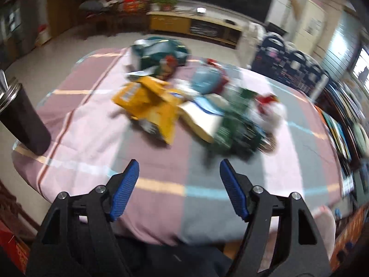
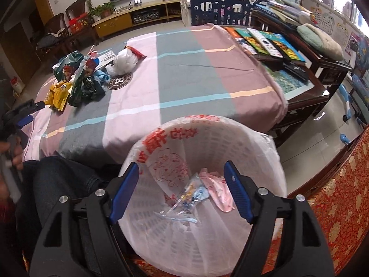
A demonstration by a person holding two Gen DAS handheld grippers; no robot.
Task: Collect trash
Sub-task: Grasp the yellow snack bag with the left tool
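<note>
A pile of trash lies on the checked tablecloth [image 1: 92,124]: a yellow wrapper [image 1: 150,106], a green bag [image 1: 235,124], a teal bag [image 1: 159,50] and a white plastic bag [image 1: 269,108]. My left gripper [image 1: 179,168] hangs open short of the pile, with nothing between its blue pads. In the right wrist view the same pile [image 2: 76,80] sits at the far left, beside my left gripper [image 2: 34,113]. My right gripper [image 2: 181,168] stands open and empty above a waste basket [image 2: 260,161] lined with a white bag. A clear wrapper [image 2: 189,198] and a pink wrapper [image 2: 216,189] lie inside.
A black tumbler [image 1: 20,120] stands at the table's left edge. A person's leg in jeans [image 2: 62,180] is beside the basket. A low wooden table [image 2: 306,87] with books [image 2: 265,39] stands to the right. A TV cabinet [image 2: 138,16] lines the far wall.
</note>
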